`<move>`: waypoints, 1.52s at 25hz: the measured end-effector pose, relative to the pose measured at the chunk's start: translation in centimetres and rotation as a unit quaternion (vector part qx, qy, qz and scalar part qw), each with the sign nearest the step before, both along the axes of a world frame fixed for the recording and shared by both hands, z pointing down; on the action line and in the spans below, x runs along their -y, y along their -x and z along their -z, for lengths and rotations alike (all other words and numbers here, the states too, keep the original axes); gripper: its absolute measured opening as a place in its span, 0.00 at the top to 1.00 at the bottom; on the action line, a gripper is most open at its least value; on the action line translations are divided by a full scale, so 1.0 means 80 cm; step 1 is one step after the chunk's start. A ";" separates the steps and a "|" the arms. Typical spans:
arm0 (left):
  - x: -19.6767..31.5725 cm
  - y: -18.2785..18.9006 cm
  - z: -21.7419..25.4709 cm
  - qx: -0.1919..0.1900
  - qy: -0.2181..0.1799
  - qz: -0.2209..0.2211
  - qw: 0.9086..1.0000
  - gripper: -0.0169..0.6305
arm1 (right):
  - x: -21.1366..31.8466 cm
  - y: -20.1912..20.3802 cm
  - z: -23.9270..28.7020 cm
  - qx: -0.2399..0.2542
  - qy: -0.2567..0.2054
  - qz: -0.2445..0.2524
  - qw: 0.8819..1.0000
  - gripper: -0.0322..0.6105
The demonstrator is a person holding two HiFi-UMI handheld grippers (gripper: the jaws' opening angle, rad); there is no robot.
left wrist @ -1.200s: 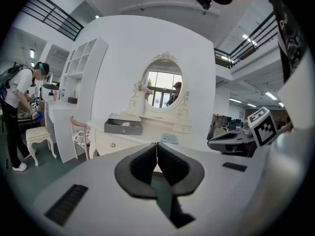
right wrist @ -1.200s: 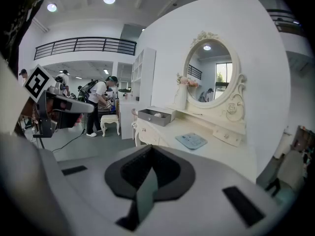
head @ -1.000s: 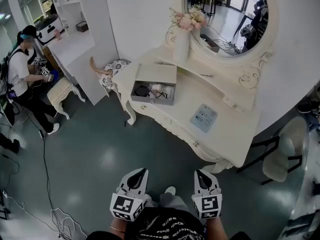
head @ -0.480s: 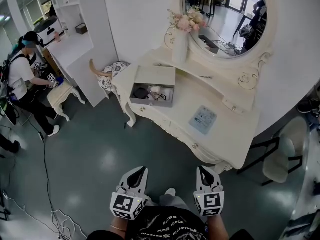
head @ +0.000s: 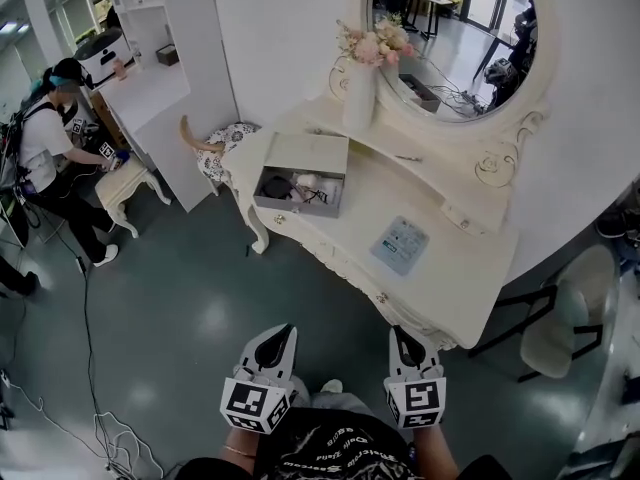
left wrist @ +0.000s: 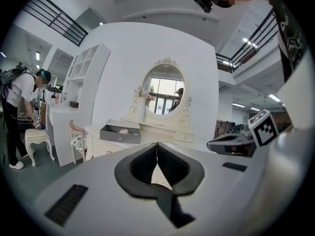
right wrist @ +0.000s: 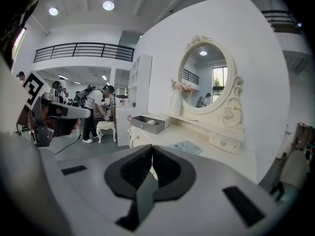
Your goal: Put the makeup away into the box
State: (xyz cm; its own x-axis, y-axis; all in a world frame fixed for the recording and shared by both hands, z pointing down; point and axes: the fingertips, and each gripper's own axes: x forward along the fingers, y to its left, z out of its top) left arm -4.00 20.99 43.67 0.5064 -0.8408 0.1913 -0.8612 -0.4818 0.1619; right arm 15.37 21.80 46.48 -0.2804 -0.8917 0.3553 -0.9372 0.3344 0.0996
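The grey box (head: 296, 184) stands open on the left end of the cream dressing table (head: 450, 288), with dark and pale makeup items inside and its lid tipped back. Both grippers hang over the floor in front of the table, well short of it. My left gripper (head: 286, 331) is shut and empty, and its pads meet in the left gripper view (left wrist: 157, 149). My right gripper (head: 398, 333) is also shut with nothing in it (right wrist: 151, 154). The box (left wrist: 120, 133) shows far ahead in the left gripper view, and the box (right wrist: 150, 123) also in the right gripper view.
A pale blue flat packet (head: 400, 244) lies mid-table. A vase of flowers (head: 362, 80) and an oval mirror (head: 455, 38) stand behind. A patterned chair (head: 218, 140) sits left of the table, a person (head: 45, 143) by a stool (head: 122, 183), another chair (head: 560, 328) at right. Cables (head: 110, 438) lie on the floor.
Both grippers have shifted a little forward toward the table, still shut. The person at the left has bent over the stool.
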 end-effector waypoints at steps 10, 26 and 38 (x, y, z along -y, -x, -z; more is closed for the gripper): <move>0.007 -0.014 -0.006 0.013 0.007 -0.009 1.000 0.95 | 0.009 -0.002 0.003 0.015 0.002 0.002 1.000 0.93; 0.083 -0.009 -0.012 0.016 0.014 -0.036 0.999 0.95 | 0.061 -0.011 -0.016 0.026 0.037 -0.039 0.998 0.93; 0.192 0.000 -0.008 0.016 0.008 -0.085 0.996 0.95 | 0.135 -0.014 -0.023 0.033 0.059 -0.115 0.991 0.93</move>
State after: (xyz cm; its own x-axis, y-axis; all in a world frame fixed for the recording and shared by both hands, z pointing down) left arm -3.98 5.60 44.32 0.6350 -0.7396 0.2231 -0.7718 -0.6193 0.1442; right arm 16.52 10.96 48.36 -0.1007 -0.8883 0.4480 -0.9931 0.1168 0.0084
